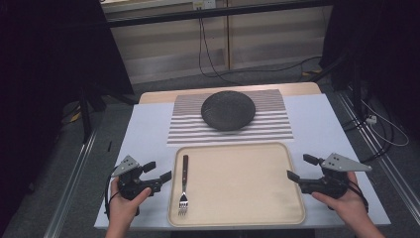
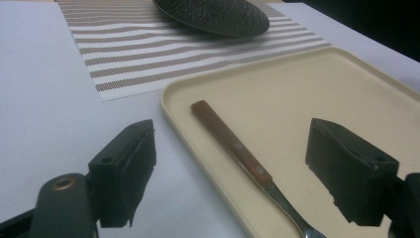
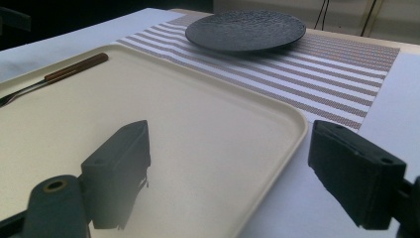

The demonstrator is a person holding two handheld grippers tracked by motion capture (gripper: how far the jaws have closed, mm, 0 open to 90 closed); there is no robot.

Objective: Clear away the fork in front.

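Note:
A fork (image 1: 183,184) with a brown wooden handle lies along the left side of a cream tray (image 1: 247,188), tines toward the near edge. Beyond the tray, a dark textured plate (image 1: 228,110) rests on a striped placemat (image 1: 267,126). My left gripper (image 1: 157,170) is held open just left of the tray, its jaws straddling the tray's left rim and the fork (image 2: 237,151). My right gripper (image 1: 302,167) is open at the tray's right edge, with nothing between its jaws; one jaw hangs over the tray (image 3: 198,114), the other over the table. The plate (image 3: 246,29) shows far off.
The white table top (image 1: 143,134) carries the tray and placemat. Black cables (image 1: 208,54) run across the floor behind the table, and dark stands flank it on both sides. The table's near edge lies just under both hands.

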